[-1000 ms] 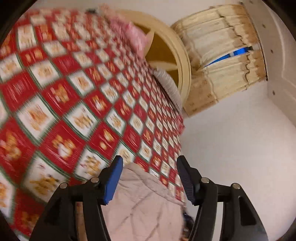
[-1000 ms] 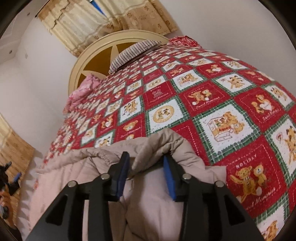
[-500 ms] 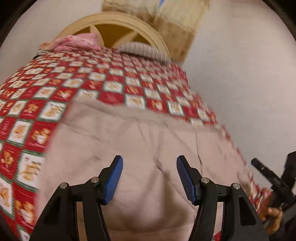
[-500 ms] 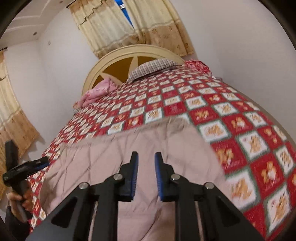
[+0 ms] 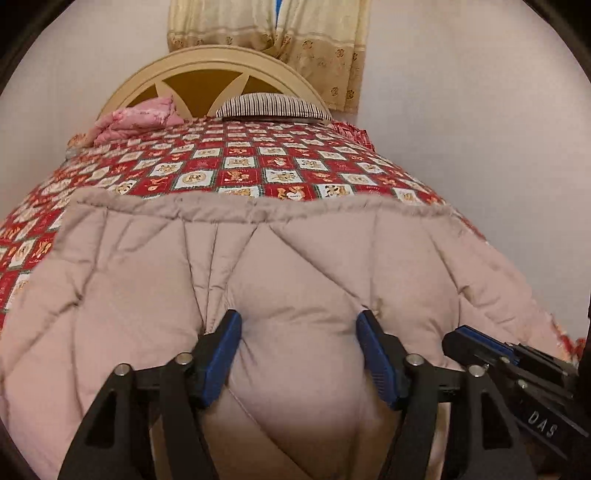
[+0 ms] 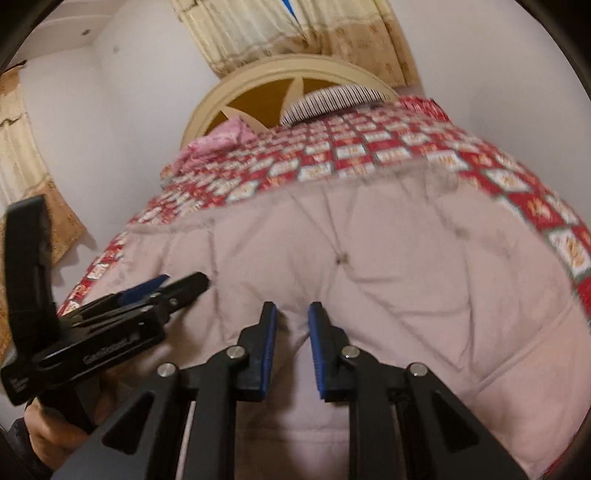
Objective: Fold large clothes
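the beige quilted garment (image 5: 295, 266) fills the lower frame on the bed (image 5: 236, 162). the left gripper (image 5: 298, 354), just opening, stands wide with padding bulging between. the right gripper (image 6: 291, 347), just closing, is narrow, seemingly pinching a fold.

Cream arched headboard (image 5: 221, 70) against white wall (image 5: 461, 110), beige patterned curtains (image 5: 295, 33) behind.

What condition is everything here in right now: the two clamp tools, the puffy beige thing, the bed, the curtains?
Left gripper: jaws wide, just opening further, straddling a puff of the garment.
Right gripper: jaws narrow, just closing, fabric between them; grip unclear.
Quilted beige garment: spread flat on the bedspread.
Striped pillow: lying against the headboard.
Curtains: drawn, a slit open.
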Tool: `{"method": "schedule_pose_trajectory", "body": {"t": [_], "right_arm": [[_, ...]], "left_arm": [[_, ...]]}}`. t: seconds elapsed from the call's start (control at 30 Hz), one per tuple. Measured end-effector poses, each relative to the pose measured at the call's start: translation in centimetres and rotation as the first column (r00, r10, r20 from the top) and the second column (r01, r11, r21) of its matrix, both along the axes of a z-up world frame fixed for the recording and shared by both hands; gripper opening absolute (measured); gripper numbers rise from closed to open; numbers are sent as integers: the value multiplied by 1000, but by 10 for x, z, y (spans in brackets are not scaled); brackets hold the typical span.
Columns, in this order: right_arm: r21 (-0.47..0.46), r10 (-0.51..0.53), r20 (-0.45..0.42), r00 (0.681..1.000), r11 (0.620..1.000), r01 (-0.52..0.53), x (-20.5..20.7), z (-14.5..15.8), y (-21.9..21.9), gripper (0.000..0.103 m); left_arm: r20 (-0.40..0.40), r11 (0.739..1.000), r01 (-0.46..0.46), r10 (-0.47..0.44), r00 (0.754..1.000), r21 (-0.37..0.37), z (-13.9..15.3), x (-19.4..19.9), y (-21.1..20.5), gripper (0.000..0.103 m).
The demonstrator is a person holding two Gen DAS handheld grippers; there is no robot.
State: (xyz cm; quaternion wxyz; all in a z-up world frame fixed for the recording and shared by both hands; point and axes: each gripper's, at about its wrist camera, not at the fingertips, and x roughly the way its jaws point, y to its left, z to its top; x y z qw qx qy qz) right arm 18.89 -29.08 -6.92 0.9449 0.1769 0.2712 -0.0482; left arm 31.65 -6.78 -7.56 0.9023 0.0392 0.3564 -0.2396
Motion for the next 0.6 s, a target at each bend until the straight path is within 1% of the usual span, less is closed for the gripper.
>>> {"method": "schedule_pose_trajectory", "body": {"t": [0.07, 0.13, 0.33, 0.5, 0.6], "right_arm": [[1, -9, -5, 1000, 1000, 9, 1, -15, -3, 14], [-32, -5, -1, 1000, 999, 5, 1, -21, 1, 14], [-40, -11, -18, 1000, 999, 11, 4, -24, 0, 14], [-66, -22, -40, 999, 998, 19, 8, -26, 3, 14], [-71, -24, -50, 998, 997, 21, 11, -27, 4, 14]], "left_arm": [[34, 1000, 6, -7, 999, 30, -10, -3, -2, 71], [50, 999, -2, 0, 999, 38, -15, -5, -3, 72], [10, 999, -21, 20, 1000, 33, -21, 2, -3, 73], [17, 996, -46, 45, 999, 76, -26, 2, -10, 73], [12, 995, -53, 53, 999, 84, -27, 3, -12, 74]]}}
